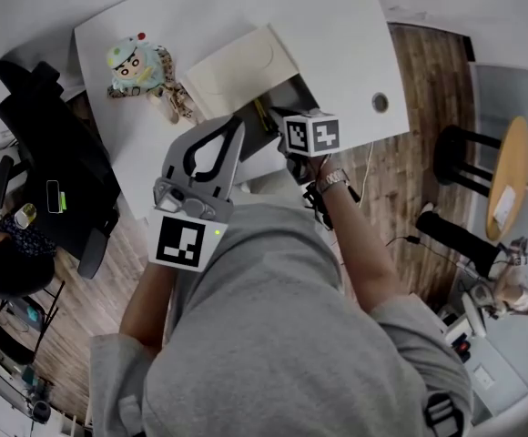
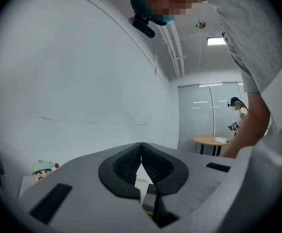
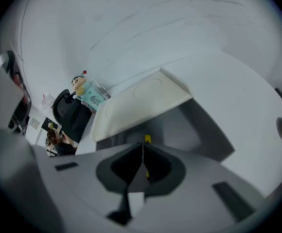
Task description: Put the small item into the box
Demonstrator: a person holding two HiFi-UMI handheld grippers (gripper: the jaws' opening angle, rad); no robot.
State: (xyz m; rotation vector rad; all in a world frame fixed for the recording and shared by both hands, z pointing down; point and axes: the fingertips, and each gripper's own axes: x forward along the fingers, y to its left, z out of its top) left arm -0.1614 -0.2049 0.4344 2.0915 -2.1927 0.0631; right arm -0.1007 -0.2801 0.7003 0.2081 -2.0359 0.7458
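I am standing over a white table [image 1: 291, 16] in an office with a wood-plank floor [image 1: 410, 171] and pale walls. The table has one round cable hole [image 1: 380, 103] near its right edge. To the left of the table is one black office chair [image 1: 55, 171]. Off to the right are one round wooden table [image 1: 510, 176] and one black stool [image 1: 464, 157] beside it.

On the white table I count one box [image 3: 180, 125], open, with its single cream lid [image 1: 241, 66] swung back and its grey inside showing. One cartoon doll [image 1: 137, 66] in a pale green cap lies near the table's far left corner, apart from the box.

I hold two tongs, each with one marker cube. My right gripper [image 3: 142, 152] is pinched narrow on the one small yellow item [image 3: 147, 139]. A bit of yellow pokes out just past the tips and more shows between the pads. It hangs over the open box, in front of the raised lid. I cannot tell whether it touches the box floor.

My left gripper [image 2: 141, 154] has its pads pressed together with nothing between them. It is held up beside the box and aimed at the wall. I wear one watch [image 1: 332, 182], on my right wrist.
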